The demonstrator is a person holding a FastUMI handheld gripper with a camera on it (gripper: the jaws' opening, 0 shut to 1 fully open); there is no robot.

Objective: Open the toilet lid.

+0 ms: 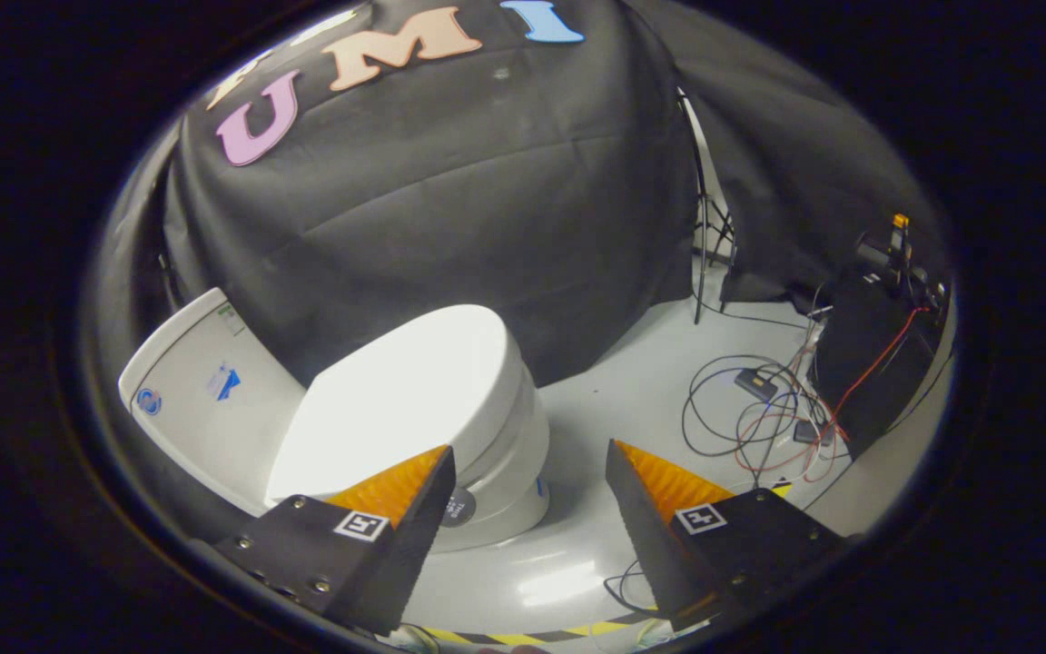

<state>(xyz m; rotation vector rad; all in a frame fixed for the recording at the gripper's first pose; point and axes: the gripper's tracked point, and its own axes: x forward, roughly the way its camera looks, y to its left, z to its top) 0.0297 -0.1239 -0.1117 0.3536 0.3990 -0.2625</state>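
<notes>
Black cloth backs one toilet (378, 409), lid (405, 391) down; our gripper (527, 459) gapes empty above it, cables (759, 418) beside.

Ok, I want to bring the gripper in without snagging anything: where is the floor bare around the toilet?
Bare floor lies between the toilet, lid down, and the tangled cables, running back between the open gripper fingers. It is crowded past the cables at the black equipment box and stand legs.

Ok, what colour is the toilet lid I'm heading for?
White, glossy and plain; the toilet lid is closed, best seen in the gripper view beyond the open gripper.
</notes>
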